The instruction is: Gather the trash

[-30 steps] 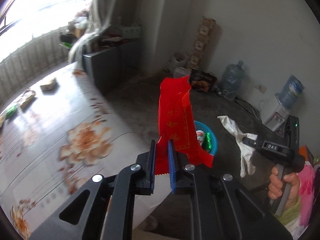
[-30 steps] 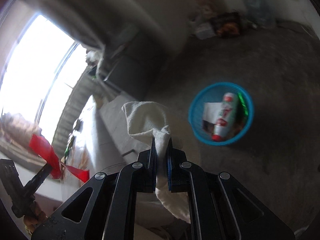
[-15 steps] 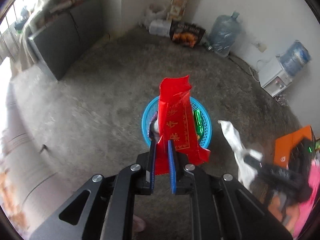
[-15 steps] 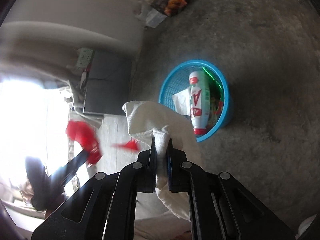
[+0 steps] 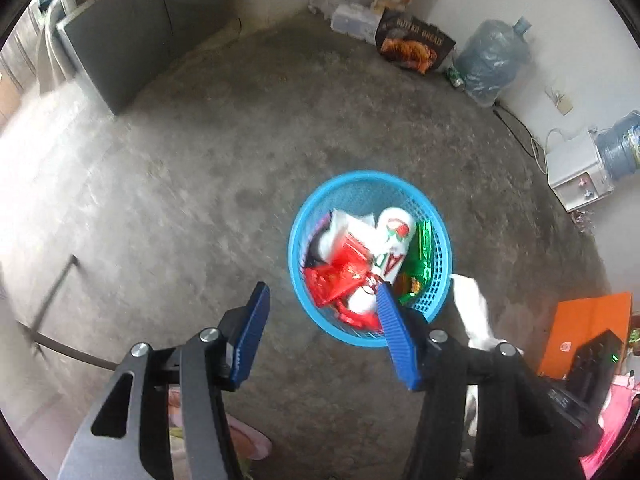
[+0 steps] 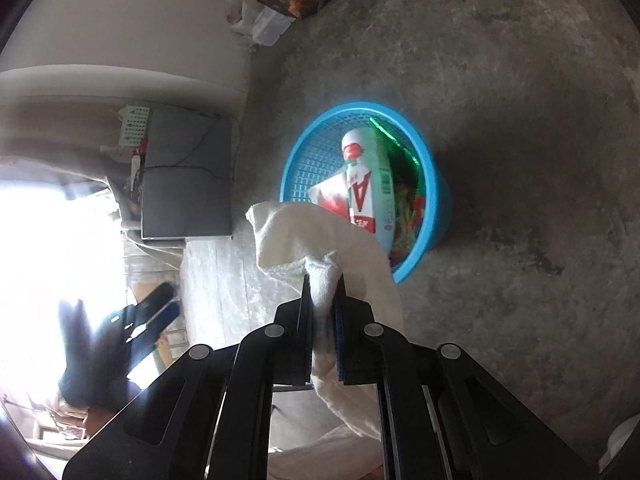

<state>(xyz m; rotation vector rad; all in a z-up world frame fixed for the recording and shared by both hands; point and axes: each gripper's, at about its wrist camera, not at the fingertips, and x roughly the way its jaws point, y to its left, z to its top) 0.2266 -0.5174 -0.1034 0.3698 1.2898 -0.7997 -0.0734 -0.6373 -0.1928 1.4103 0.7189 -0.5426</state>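
A blue plastic basket (image 5: 440, 256) stands on the concrete floor, also in the right wrist view (image 6: 438, 200). In it lie a red wrapper (image 5: 340, 276), a white bottle (image 5: 390, 240) and green wrappers (image 5: 422, 244). My left gripper (image 5: 320, 300) is open and empty, above the basket's near rim. My right gripper (image 6: 322, 280) is shut on a white cloth (image 6: 308, 236), held above the floor just left of the basket. The cloth also shows in the left wrist view (image 5: 472, 304).
A grey cabinet (image 5: 116, 52) stands at the back left. A bread box (image 5: 414, 42), water jugs (image 5: 488, 60) and a white dispenser (image 5: 576, 168) line the far wall. An orange box (image 5: 584, 332) sits at the right. A white table edge (image 6: 216, 280) is below left.
My left gripper opened and let go of the red wrapper, which now lies in the basket. Both grippers moved closer above the basket. The right still holds the cloth.
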